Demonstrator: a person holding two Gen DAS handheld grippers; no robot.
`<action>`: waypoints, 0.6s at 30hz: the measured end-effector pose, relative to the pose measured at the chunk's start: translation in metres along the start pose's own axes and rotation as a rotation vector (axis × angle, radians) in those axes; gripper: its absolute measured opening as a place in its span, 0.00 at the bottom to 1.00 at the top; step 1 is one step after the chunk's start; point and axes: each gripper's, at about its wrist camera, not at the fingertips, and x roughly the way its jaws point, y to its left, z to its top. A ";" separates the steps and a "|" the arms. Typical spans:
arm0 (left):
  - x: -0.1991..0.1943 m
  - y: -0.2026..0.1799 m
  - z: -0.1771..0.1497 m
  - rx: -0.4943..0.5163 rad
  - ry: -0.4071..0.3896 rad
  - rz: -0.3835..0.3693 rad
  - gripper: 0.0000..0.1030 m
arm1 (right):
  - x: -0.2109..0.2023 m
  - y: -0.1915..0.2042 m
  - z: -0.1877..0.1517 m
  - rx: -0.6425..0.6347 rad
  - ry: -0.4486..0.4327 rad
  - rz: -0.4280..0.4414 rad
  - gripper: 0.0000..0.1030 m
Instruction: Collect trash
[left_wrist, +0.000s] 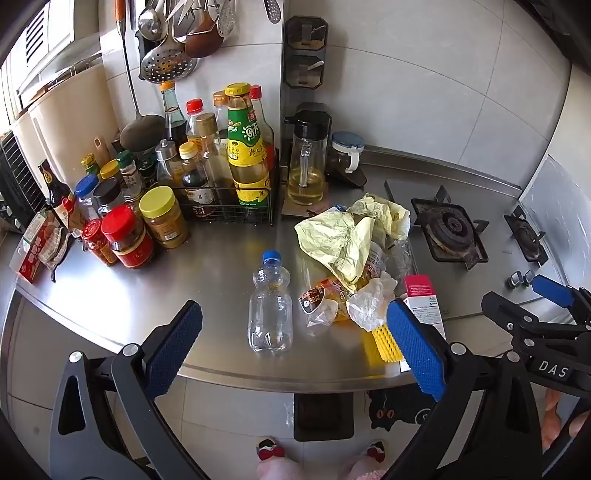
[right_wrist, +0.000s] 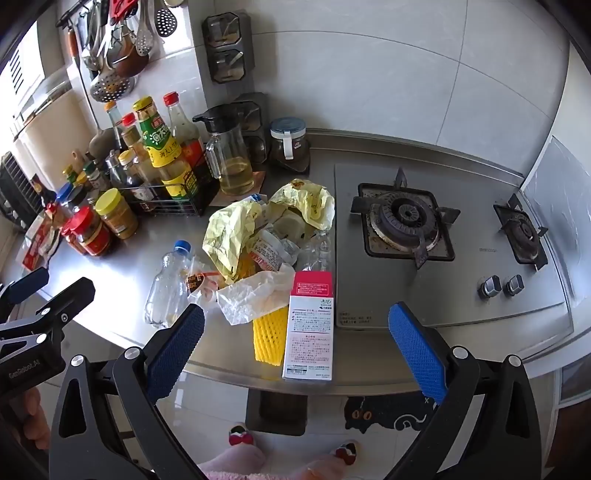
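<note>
Steel kitchen bench, gas hob at 3 o'clock, condiment jars packed at 10 o'clock. Trash sits mid-bench: clear plastic bottle w/ blue cap, upright, just left of the pile; yellow crumpled bag on top at 12; white tissue wad, snack wrapper, yellow foam net and pink-white carton at the near edge.

Your left hand-held gripper is apart, empty, hovering short of the bench edge w/ the bottle roughly centred btwn its fingers. Right hand-held gripper also apart, empty, lined up on the carton.

Nothing looks collected yet, so I'd say you're on approach. Go for the bottle first: it's free-standing, light, prob. tips easy. Come in level, pinch at the waist, close gently so it doesn't squirt out. Keep clear of the wrapper beside it. No bin on the bench; a dark box-like thing below the edge at 6 may be one, can't tell.
</note>
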 end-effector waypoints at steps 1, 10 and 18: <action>0.000 0.000 0.000 0.000 0.000 -0.001 0.92 | 0.000 0.000 0.000 0.000 0.001 -0.001 0.97; 0.000 0.000 0.000 -0.003 0.002 -0.003 0.92 | -0.001 0.000 -0.001 0.001 0.000 0.000 0.97; -0.002 -0.001 -0.001 0.001 0.005 -0.005 0.92 | -0.001 0.000 0.000 -0.001 0.005 -0.004 0.97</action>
